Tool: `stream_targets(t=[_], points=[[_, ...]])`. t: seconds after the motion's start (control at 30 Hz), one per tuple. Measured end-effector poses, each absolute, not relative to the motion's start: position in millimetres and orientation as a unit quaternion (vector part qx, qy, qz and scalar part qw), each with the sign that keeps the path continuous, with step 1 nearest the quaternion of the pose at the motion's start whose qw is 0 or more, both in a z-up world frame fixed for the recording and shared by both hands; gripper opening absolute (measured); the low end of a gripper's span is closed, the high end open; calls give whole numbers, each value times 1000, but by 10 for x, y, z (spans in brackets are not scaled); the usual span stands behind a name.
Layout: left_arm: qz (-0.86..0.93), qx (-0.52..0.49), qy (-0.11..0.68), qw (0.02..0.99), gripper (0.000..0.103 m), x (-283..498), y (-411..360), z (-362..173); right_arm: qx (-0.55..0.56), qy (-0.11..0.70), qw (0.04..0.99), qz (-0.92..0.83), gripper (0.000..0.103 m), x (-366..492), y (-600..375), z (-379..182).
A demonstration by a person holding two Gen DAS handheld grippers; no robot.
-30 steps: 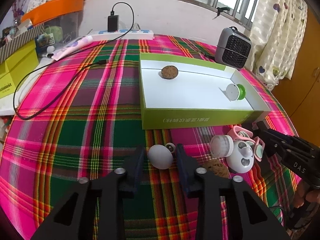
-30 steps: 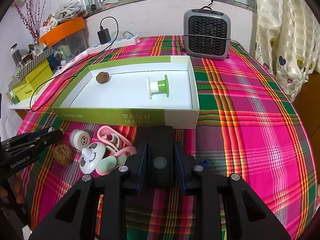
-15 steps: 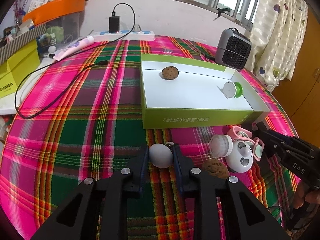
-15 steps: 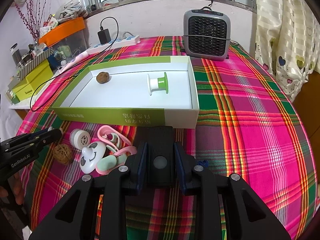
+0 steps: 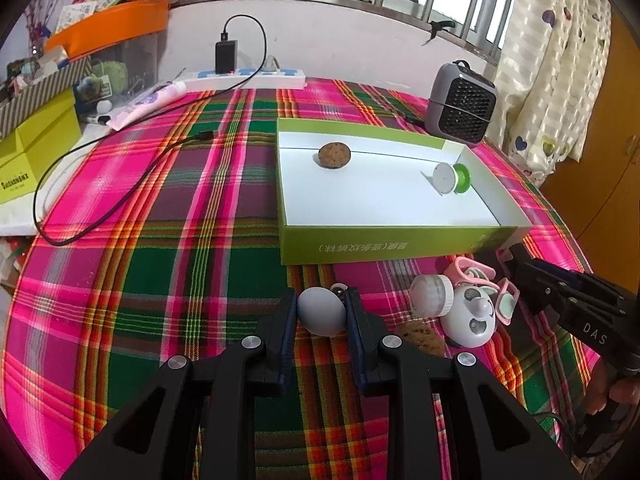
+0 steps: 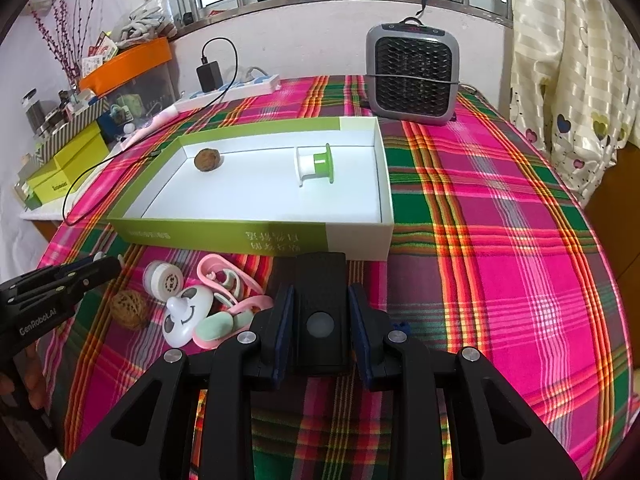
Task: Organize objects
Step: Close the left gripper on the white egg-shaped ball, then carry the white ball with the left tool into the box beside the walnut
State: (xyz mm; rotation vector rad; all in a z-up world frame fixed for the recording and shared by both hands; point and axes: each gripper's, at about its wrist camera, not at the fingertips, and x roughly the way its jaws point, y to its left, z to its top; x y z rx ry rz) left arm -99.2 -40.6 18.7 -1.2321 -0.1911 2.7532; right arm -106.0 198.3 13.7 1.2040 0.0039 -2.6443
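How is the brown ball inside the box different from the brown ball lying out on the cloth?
The brown ball in the box looks darker and solid, while the brown ball on the cloth is paler and looks woven. The first lies alone on the white floor of the box; the second lies beside the panda toy. Both are round and brown.

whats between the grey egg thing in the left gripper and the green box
Only bare plaid tablecloth. The left wrist view shows nothing lying between the grey egg, pinched by the left gripper, and the green box.
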Motion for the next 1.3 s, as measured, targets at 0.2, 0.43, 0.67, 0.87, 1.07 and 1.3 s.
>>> stream_targets(t=[0.2,0.43,0.67,0.87,1.07,1.3], points=[[913,-399,-65,60,22,-969,-430,247,409,0,124,-904,29,-1056,1974,168],[913,-398,-65,59,22,-952,-434,247,409,-2,127,-904,29,-1039,1970,182],[917,-391,-53,57,22,-918,-390,304,405,-1,128,-905,29,-1009,1975,211],[918,-389,-51,59,22,-913,-371,330,404,-1,130,-906,29,-1004,1978,225],[919,-386,-50,58,22,-902,-343,365,402,0,134,-906,29,-994,1967,249],[922,-379,-48,62,22,-889,-325,433,397,0,137,-908,29,-978,1965,302]])
